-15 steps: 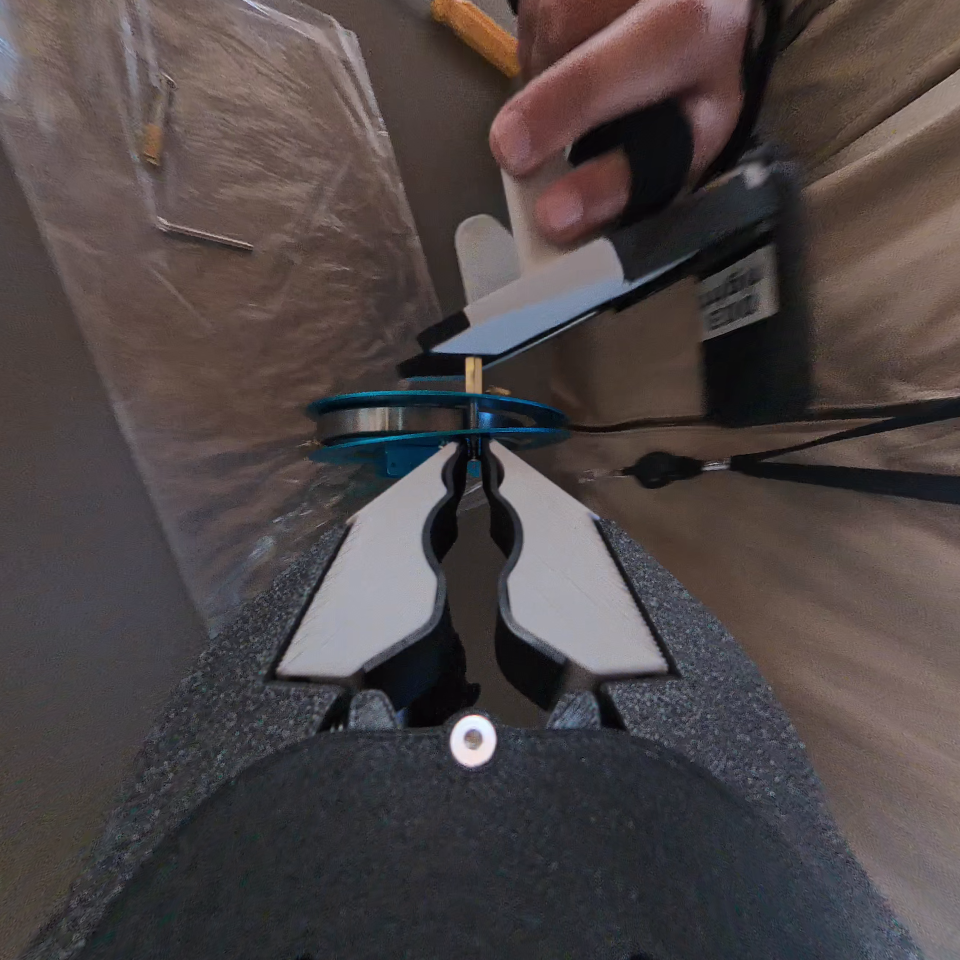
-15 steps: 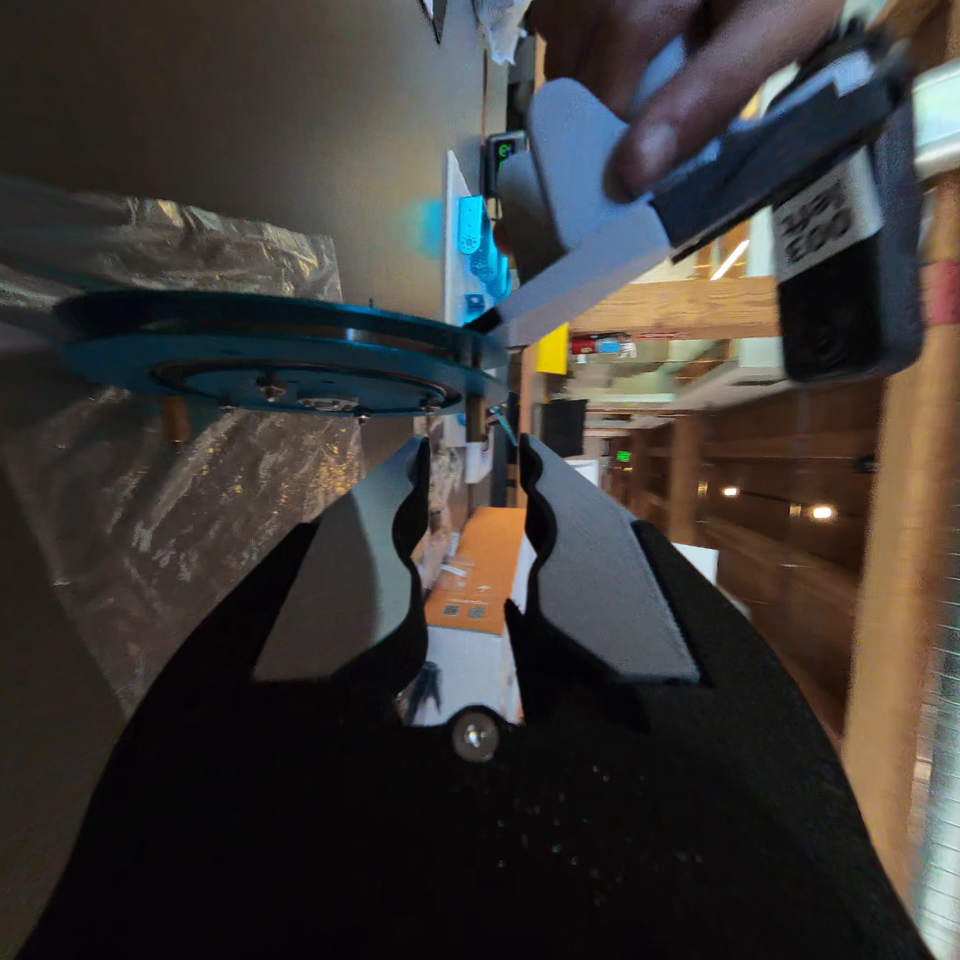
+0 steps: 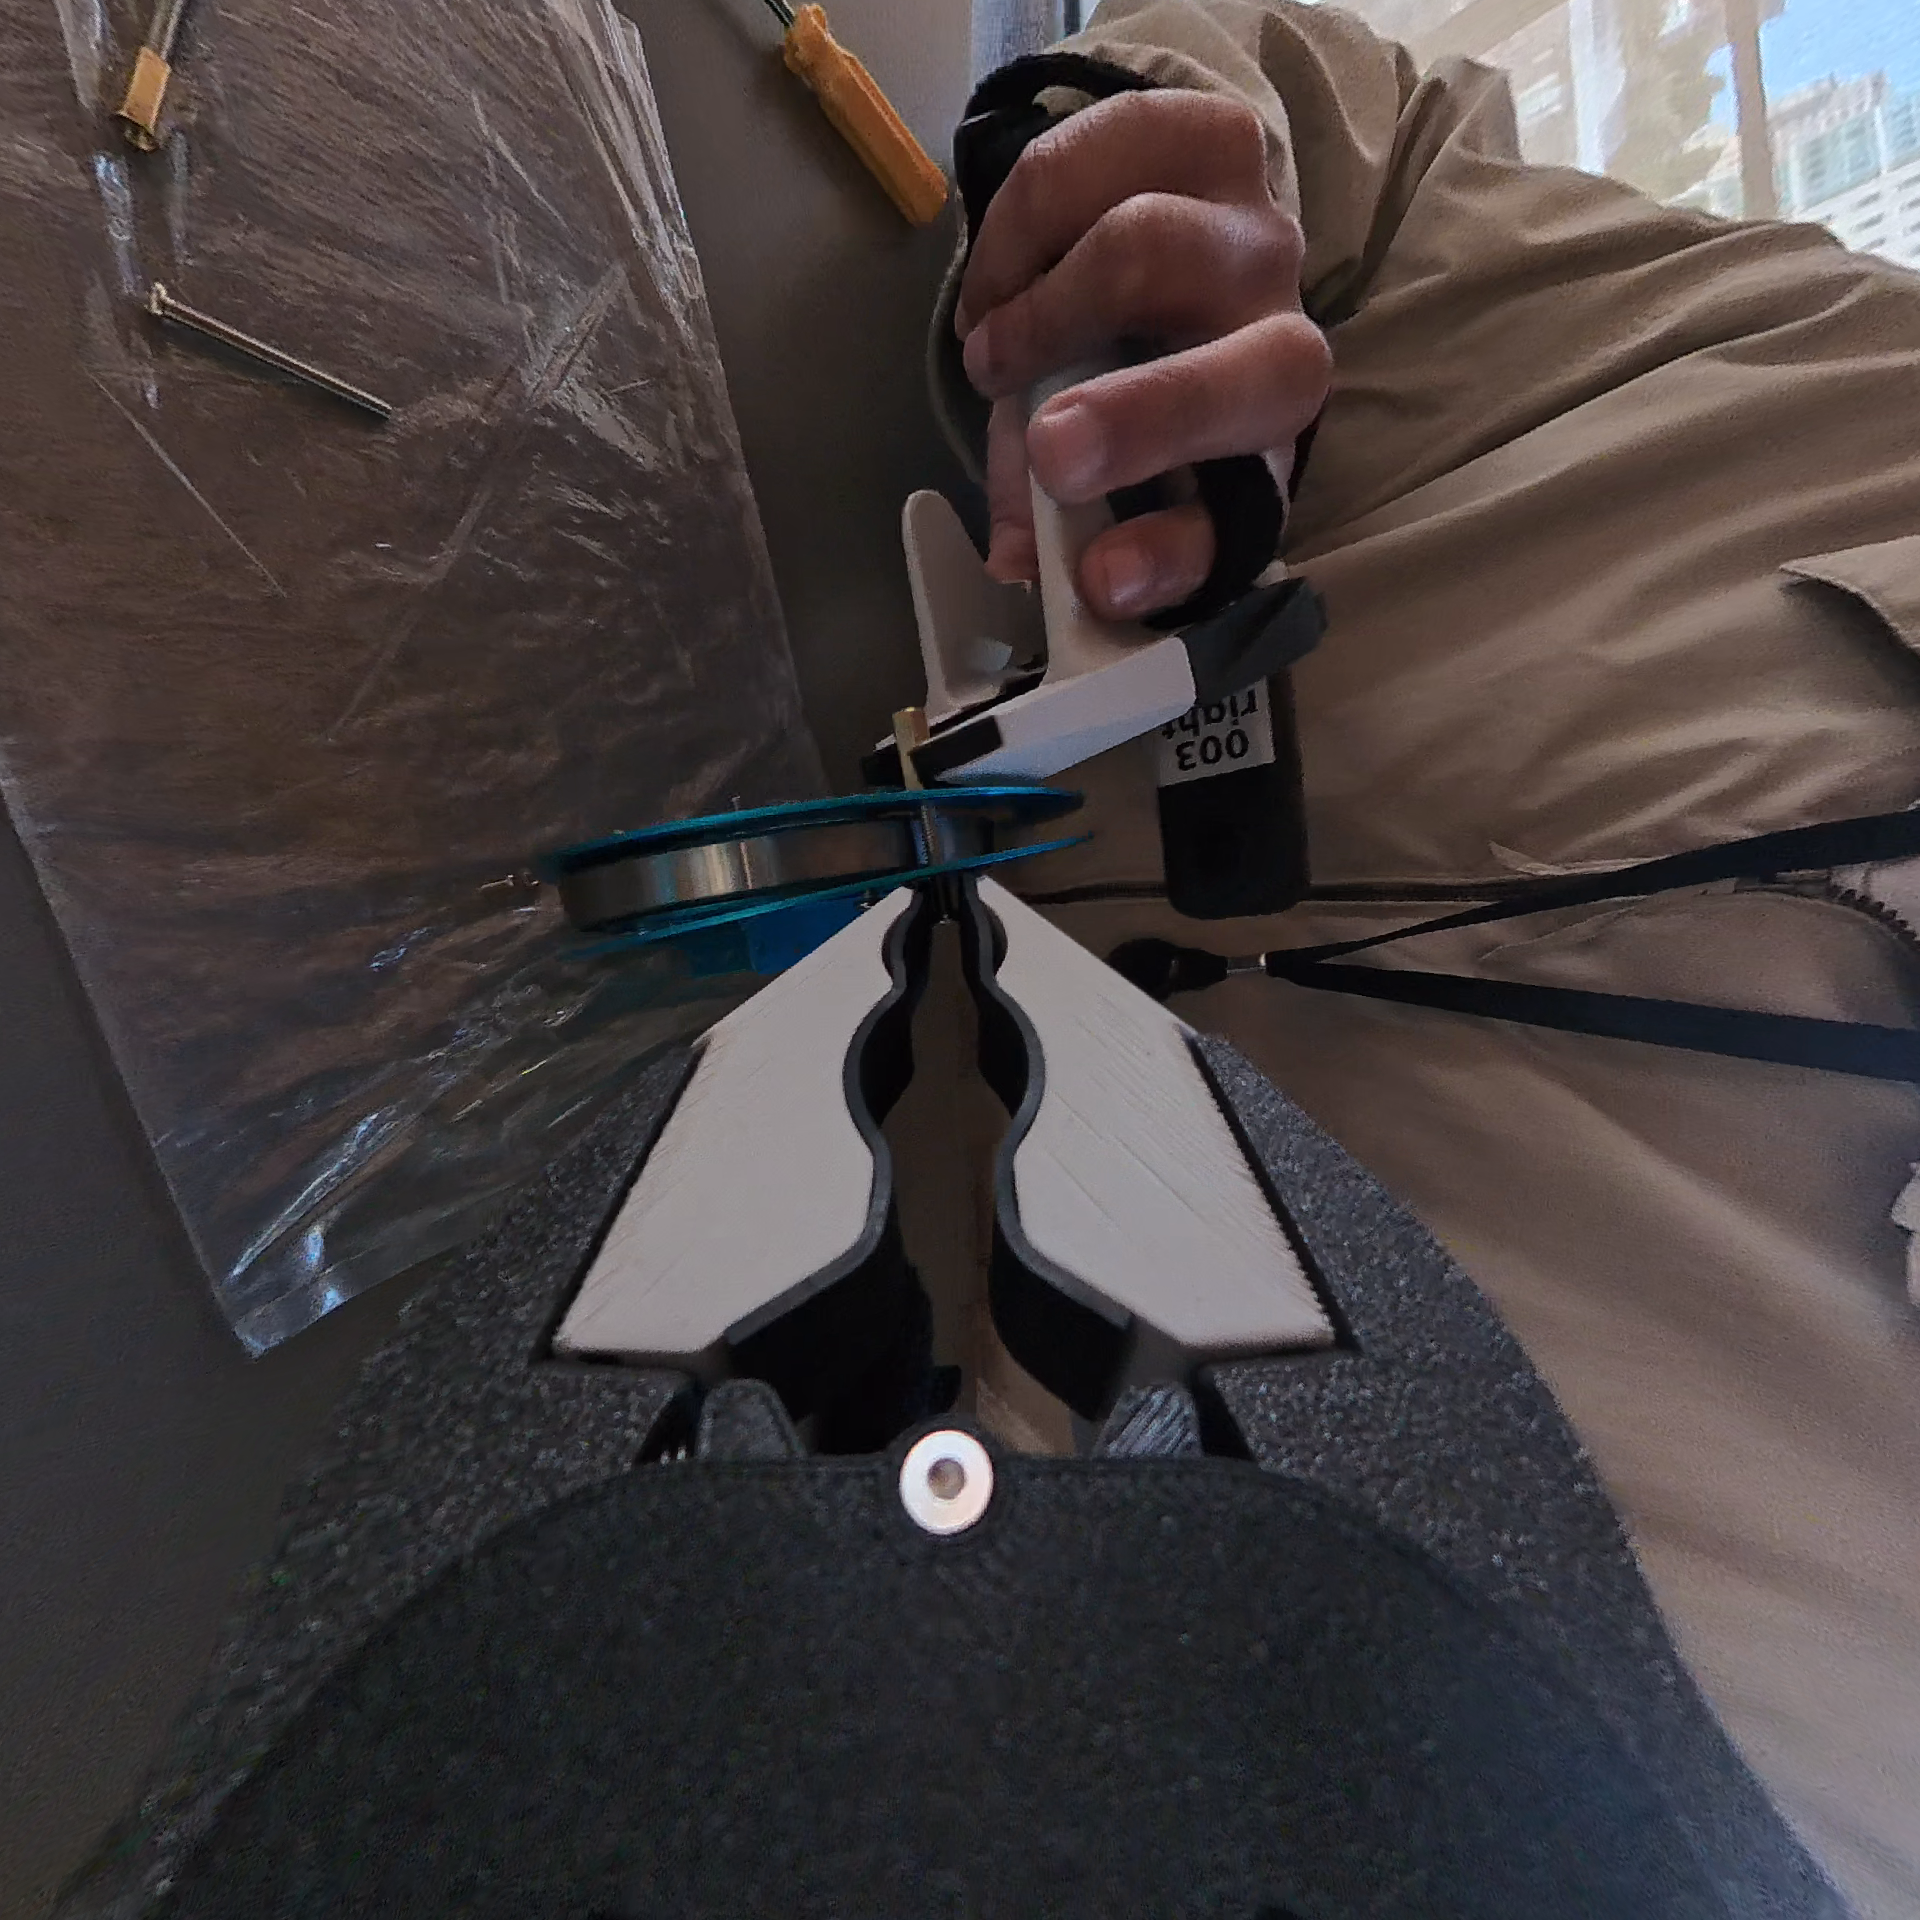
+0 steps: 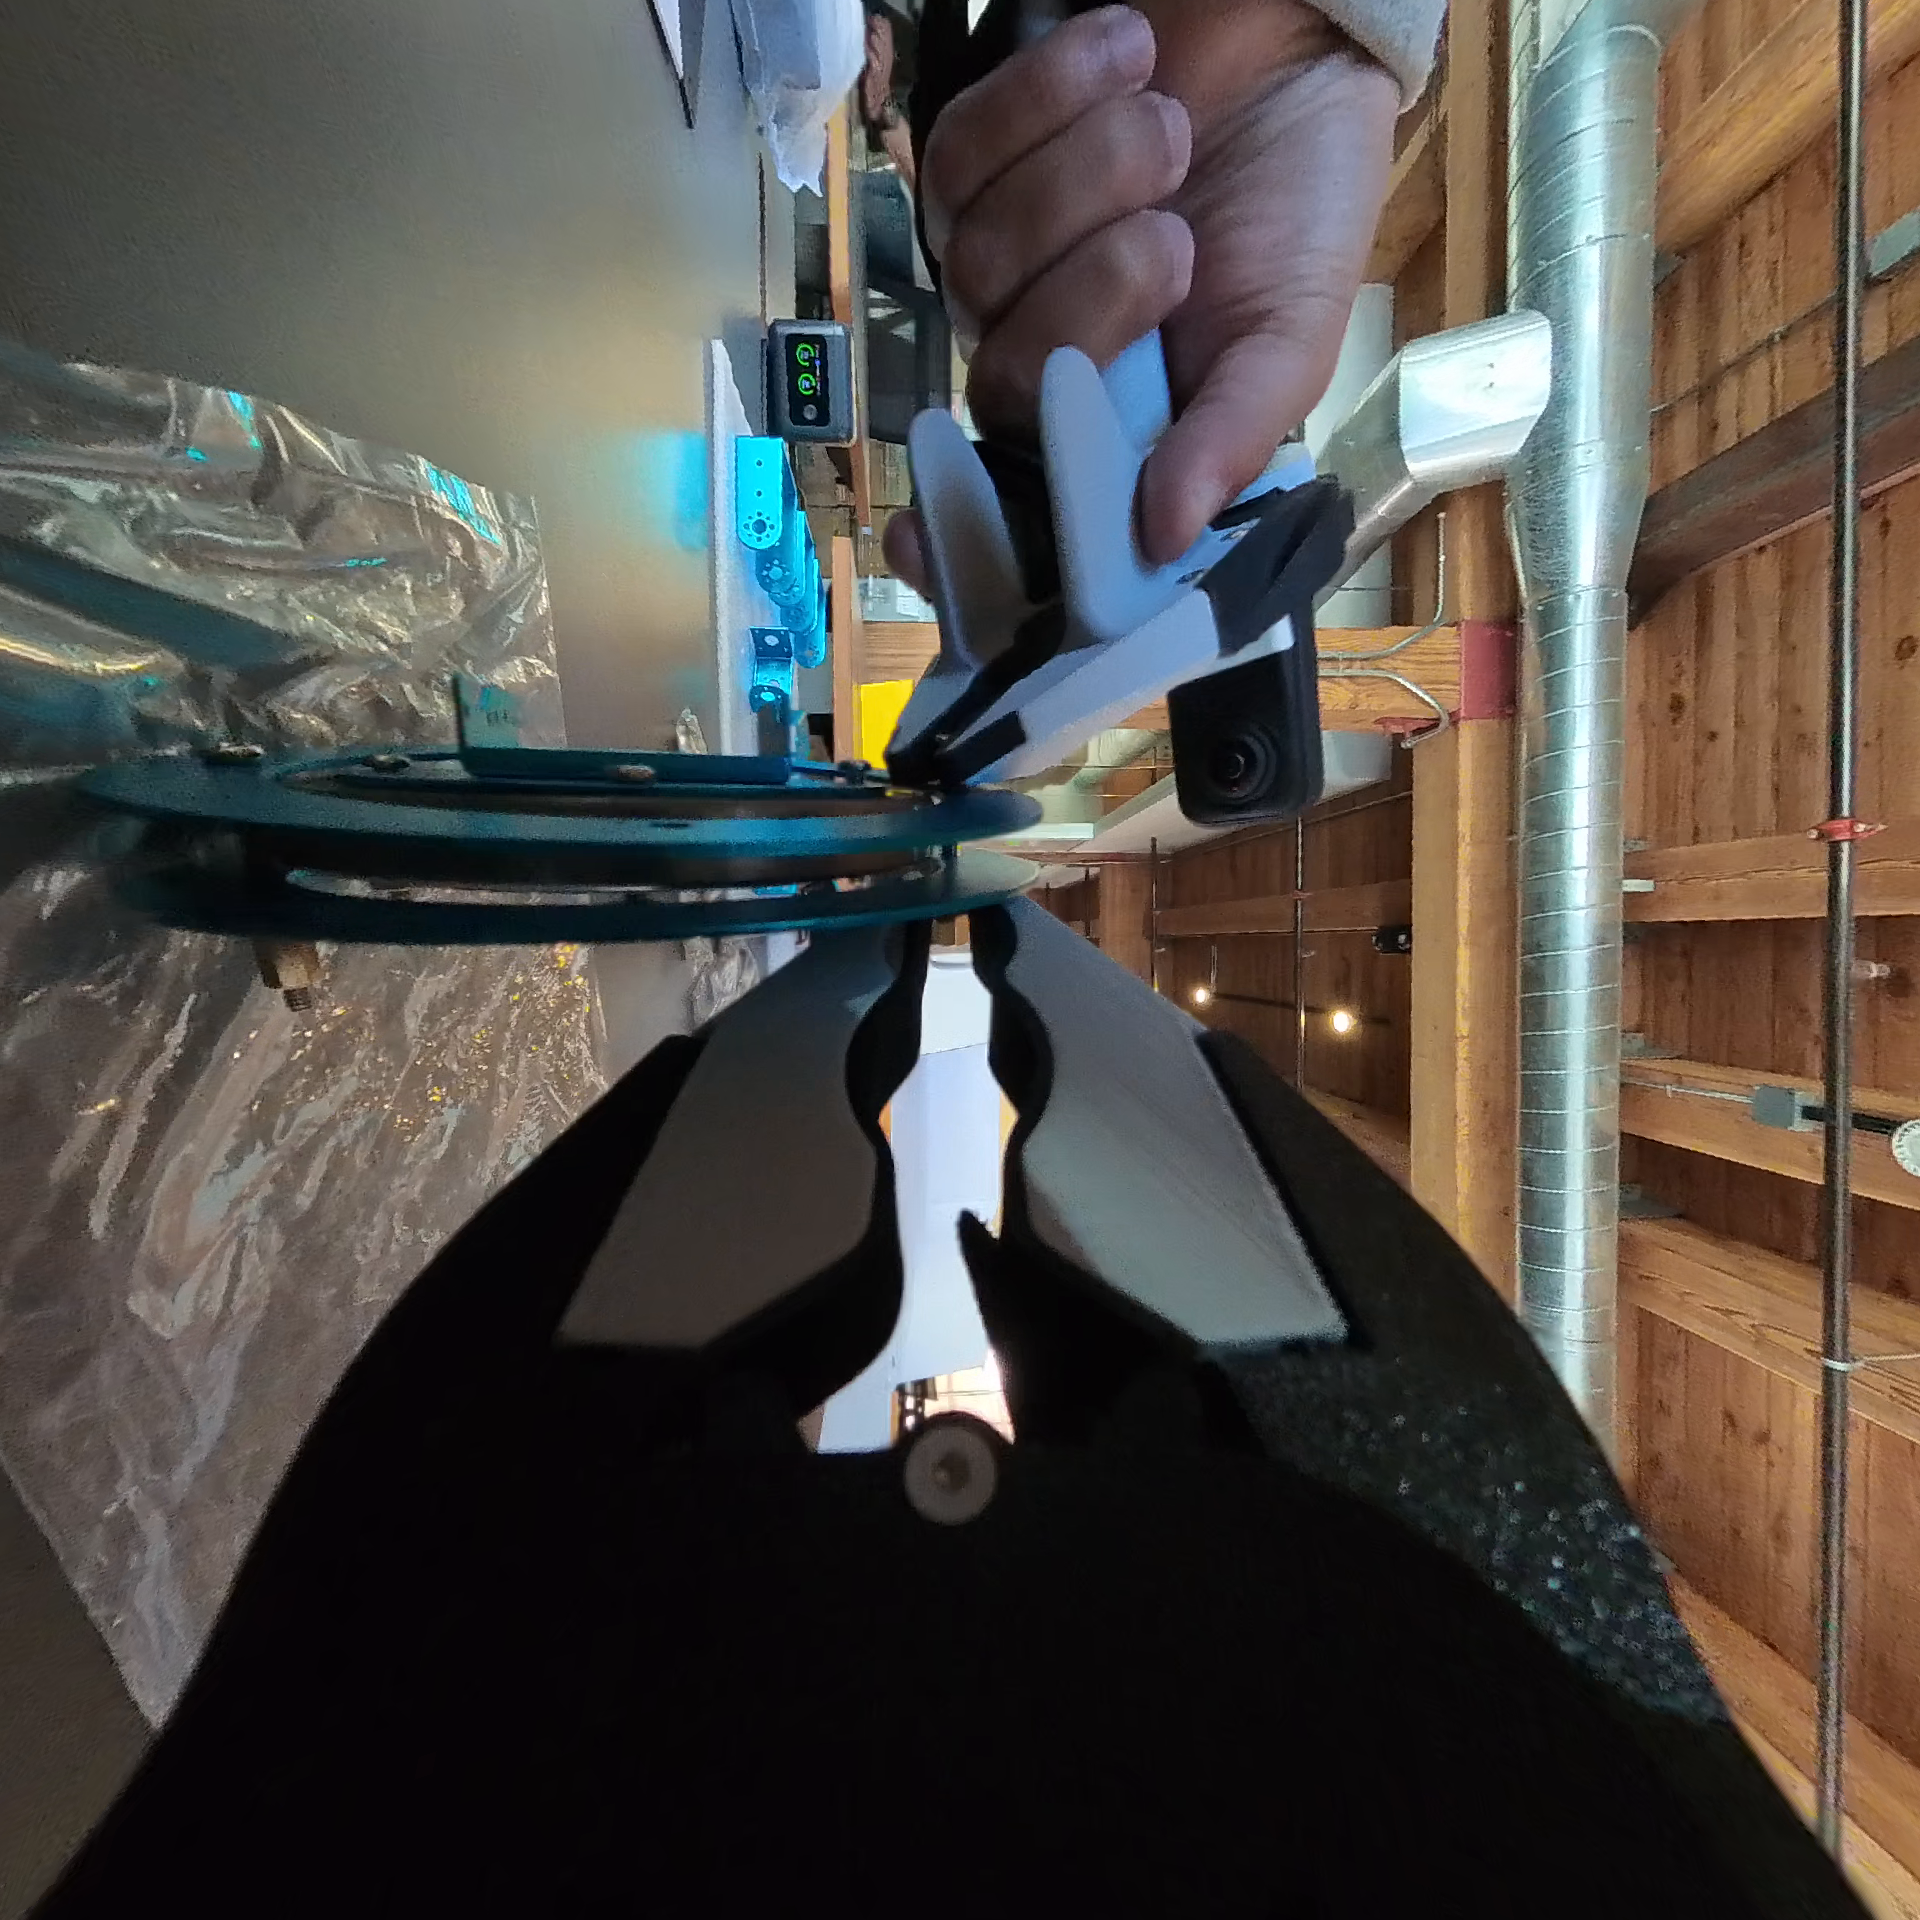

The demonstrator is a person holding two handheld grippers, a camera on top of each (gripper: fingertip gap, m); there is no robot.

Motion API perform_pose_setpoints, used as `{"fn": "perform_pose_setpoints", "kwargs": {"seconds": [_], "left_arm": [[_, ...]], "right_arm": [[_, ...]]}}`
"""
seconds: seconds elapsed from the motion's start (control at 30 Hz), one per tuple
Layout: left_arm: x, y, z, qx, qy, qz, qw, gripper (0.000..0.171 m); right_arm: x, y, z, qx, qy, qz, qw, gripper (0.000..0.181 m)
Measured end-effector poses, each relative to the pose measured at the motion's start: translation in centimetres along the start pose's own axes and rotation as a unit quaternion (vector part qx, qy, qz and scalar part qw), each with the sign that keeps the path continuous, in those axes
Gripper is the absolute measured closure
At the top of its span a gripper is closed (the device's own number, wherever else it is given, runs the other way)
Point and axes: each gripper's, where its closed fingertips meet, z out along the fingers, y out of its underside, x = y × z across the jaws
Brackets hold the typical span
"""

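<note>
- Left wrist view, surroundings: a clear plastic sheet (image 3: 343, 644) lies on the grey tabletop (image 3: 73, 1351); on it rest a long thin pin (image 3: 265, 353) and, near the top edge, a small brass piece (image 3: 140, 88). An orange tool handle (image 3: 862, 114) lies beyond the sheet. A person in a tan jacket (image 3: 1558, 520) fills the right side, with black straps (image 3: 1558, 997) across it.
- Left wrist view, claw: the left gripper (image 3: 943, 902) is closed almost fully, its jaws pinching a thin post at the rim of the blue disc assembly (image 3: 790, 862), two blue plates with a steel ring between them, held edge-on off the table. Opposite, the right gripper (image 3: 914, 753), in a hand (image 3: 1132, 343), meets a brass standoff (image 3: 912, 732) that rises from the top plate.
- Right wrist view, surroundings: beyond the table stand a small device with a lit screen (image 4: 810, 379), blue brackets (image 4: 774, 561) on a white board, wooden shelving (image 4: 1714, 935) and a silver duct (image 4: 1569, 623).
- Right wrist view, claw: the jaws in the foreground (image 4: 948, 920) are drawn close, a narrow slot remaining, their tips at the rim of the lower plate of the disc assembly (image 4: 561, 831); what they grip is hidden in shadow. The far gripper's (image 4: 920, 753) black tips press together on the top plate's edge. A brass nut (image 4: 291, 966) hangs under the lower plate.
</note>
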Motion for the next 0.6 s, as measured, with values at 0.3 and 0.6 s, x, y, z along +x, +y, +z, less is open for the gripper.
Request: {"fn": "perform_pose_setpoints", "kwargs": {"seconds": [0.3, 0.6], "left_arm": [[-1.2, -0.3, -0.2, -0.033, -0.240, 0.183, 0.953, 0.169], [-1.3, -1.2, 0.3, -0.032, -0.511, 0.382, 0.769, 0.169]], "right_arm": [[-0.3, 0.5, 0.5, -0.019, -0.104, 0.045, 0.993, 0.178], [-0.8, 0.9, -1.0, -0.034, -0.361, 0.224, 0.904, 0.178]]}}
